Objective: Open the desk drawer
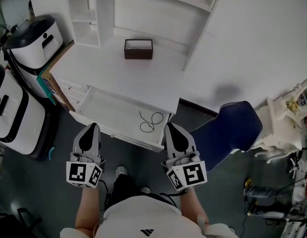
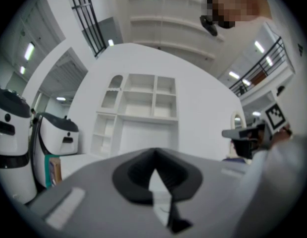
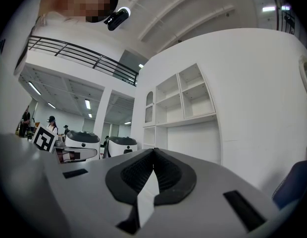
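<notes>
Dark flooring lies beneath you. Left tool [image 1: 92,127] and right tool [image 1: 170,128] are both clenched on nothing, just short of the drawer [image 1: 108,108]. It already stands pulled out of the white surface [image 1: 101,66]. Opening appears complete; next, keep both tools clear.

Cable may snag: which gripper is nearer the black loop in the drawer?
The right gripper: the cable loop lies at the drawer's right end, just ahead of it; the left gripper is farther.
</notes>
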Demonstrator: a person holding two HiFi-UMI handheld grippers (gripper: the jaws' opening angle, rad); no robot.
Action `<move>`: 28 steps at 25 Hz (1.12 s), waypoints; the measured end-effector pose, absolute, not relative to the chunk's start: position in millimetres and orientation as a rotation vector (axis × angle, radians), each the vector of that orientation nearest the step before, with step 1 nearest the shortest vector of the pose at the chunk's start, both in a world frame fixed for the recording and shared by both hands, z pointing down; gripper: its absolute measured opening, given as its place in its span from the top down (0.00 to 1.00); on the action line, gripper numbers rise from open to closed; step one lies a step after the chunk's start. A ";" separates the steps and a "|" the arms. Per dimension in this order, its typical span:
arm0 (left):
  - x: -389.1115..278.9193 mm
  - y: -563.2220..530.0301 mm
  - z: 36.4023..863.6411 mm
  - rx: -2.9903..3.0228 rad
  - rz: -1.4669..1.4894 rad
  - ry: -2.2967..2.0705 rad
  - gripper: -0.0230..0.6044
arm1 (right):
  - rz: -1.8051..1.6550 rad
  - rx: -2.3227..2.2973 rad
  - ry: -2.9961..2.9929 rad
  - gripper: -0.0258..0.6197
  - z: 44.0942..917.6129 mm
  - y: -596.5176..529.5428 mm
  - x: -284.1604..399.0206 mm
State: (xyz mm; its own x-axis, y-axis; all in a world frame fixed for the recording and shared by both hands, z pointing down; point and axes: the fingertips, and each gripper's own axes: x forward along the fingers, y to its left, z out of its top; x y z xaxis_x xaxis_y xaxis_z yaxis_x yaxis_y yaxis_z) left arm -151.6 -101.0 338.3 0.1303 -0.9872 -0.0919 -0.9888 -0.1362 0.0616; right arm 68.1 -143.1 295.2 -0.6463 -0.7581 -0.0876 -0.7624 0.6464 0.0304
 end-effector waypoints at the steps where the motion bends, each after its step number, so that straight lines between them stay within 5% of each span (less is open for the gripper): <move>1: -150.3 -98.5 334.5 -2.344 0.181 2.051 0.96 | 0.103 -1.291 2.786 0.96 294.5 -141.3 70.3; 28: -115.1 -71.8 299.7 -2.303 0.254 2.001 0.96 | 0.109 -1.303 2.737 0.96 280.0 -118.6 110.2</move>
